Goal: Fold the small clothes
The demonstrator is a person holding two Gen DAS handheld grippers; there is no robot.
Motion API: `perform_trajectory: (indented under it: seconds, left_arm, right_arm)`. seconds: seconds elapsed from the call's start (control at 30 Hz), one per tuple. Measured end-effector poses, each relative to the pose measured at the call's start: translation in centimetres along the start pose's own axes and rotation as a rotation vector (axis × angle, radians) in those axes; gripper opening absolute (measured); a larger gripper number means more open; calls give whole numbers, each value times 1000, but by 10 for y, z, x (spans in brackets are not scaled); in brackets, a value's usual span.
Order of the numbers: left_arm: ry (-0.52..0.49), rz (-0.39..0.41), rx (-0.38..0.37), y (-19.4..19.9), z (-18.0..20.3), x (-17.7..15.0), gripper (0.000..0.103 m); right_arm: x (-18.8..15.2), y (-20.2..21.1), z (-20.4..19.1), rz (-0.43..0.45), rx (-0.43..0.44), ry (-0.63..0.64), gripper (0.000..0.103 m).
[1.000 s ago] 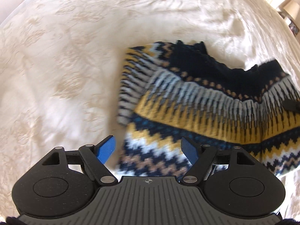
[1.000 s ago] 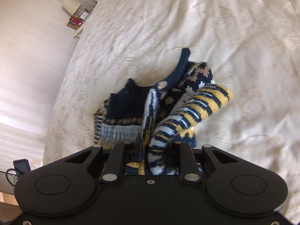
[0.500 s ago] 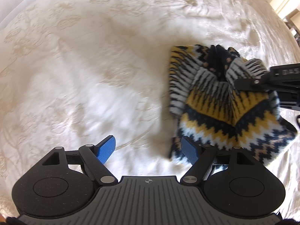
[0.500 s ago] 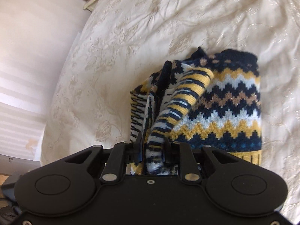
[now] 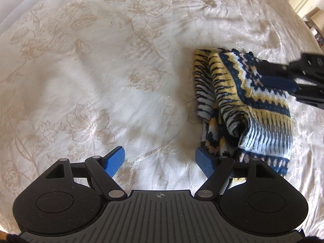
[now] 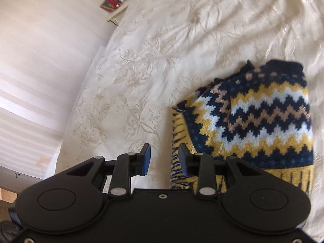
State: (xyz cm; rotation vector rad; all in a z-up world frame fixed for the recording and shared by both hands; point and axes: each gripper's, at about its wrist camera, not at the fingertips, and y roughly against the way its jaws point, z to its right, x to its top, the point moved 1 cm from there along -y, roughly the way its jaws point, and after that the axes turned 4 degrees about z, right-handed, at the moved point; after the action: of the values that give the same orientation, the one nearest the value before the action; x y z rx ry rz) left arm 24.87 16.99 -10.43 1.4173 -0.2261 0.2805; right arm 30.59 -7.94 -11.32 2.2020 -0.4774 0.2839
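Left to right. Far left of both views is just bedspread (image 5: 85, 77), cream w/ floral pattern, nothing on it; in the right wrist view a wall (image 6: 40, 50) and a small shelf w/ books (image 6: 113, 5) sit beyond the bed edge.

My left gripper (image 5: 161, 161): jaws wide apart, holding nothing, same as 1 s ago. But 1 s ago it hung over the spread-out sweater; now its pads are over bare bedspread and only the right pad is just beside the knit. So I've pulled it clear.

Sweater (image 5: 247, 109) now lies right of centre, bunched into a compact stack, zigzag panel on top (image 6: 261, 111), one sleeve roll curling at the near edge. 1 s ago it lay wide and half lifted.

My right gripper (image 6: 164, 160): half a sec ago it was clamped on a striped fold; now jaws are parted w/ nothing between them, right fingertip (image 6: 183, 157) just touching the sweater's left edge. Left wrist view shows it (image 5: 291, 81) resting over the stack's far side.

Meaning: the fold-over looks laid and released. I judge this item nearly done; the loose sleeve roll prob needs a tuck or press before I move on.
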Motion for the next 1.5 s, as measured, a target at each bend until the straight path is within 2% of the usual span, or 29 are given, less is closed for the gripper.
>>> perform_trajectory:
  seconds: [0.1,0.2,0.23,0.37,0.5,0.6,0.8,0.83,0.9,0.93,1.0,1.07,1.17,1.27,1.4,1.43,1.5]
  left_arm:
    - [-19,5,-27,-1,2,11,76]
    - [-29,-3,-71,-5,8,26,76]
    - [-30,-7,-90,-7,12,31,76]
    - [-21,-29,-184,-20,29,51,76]
    - [-10,-69,-250,-37,45,65,76]
    - [-17,-92,-269,-44,55,69,76]
    - [-13,-138,-315,-46,58,62,76]
    - [-6,-145,-321,-47,57,60,76]
    - [18,-164,-334,-48,55,58,76]
    - [29,-173,-342,-49,54,56,76]
    - [50,-193,-357,-52,53,54,76]
    - [67,-213,-377,-56,54,53,76]
    - [90,-231,-415,-63,59,53,76]
    - [136,-229,-460,-72,64,57,76]
    - [172,-217,-452,-91,71,68,74]
    - [168,-209,-439,-95,72,70,68]
    - [135,-180,-383,-99,77,74,51]
  right_arm:
    - [-9,20,0,23,-52,76,55]
    - [-28,36,-4,21,-119,201,57]
    - [-38,39,-8,16,-144,261,59]
    - [-85,45,-28,19,-226,506,79]
    - [-133,32,-52,35,-329,781,82]
    - [-158,14,-62,10,-367,952,81]
    - [-187,-15,-68,-23,-421,1211,78]
    - [-190,-20,-67,-27,-441,1257,73]
    - [-193,-24,-65,-32,-459,1322,44]
    - [-189,-22,-64,-40,-454,1310,14]
    - [-173,-11,-62,-18,-419,1192,15]
    - [-159,5,-61,48,-409,1086,14]
    - [-143,25,-60,109,-393,970,14]
    - [-135,33,-57,121,-376,927,14]
    - [-138,33,-55,100,-355,913,14]
    - [-139,32,-55,94,-353,912,14]
    - [-140,30,-55,86,-349,907,14]
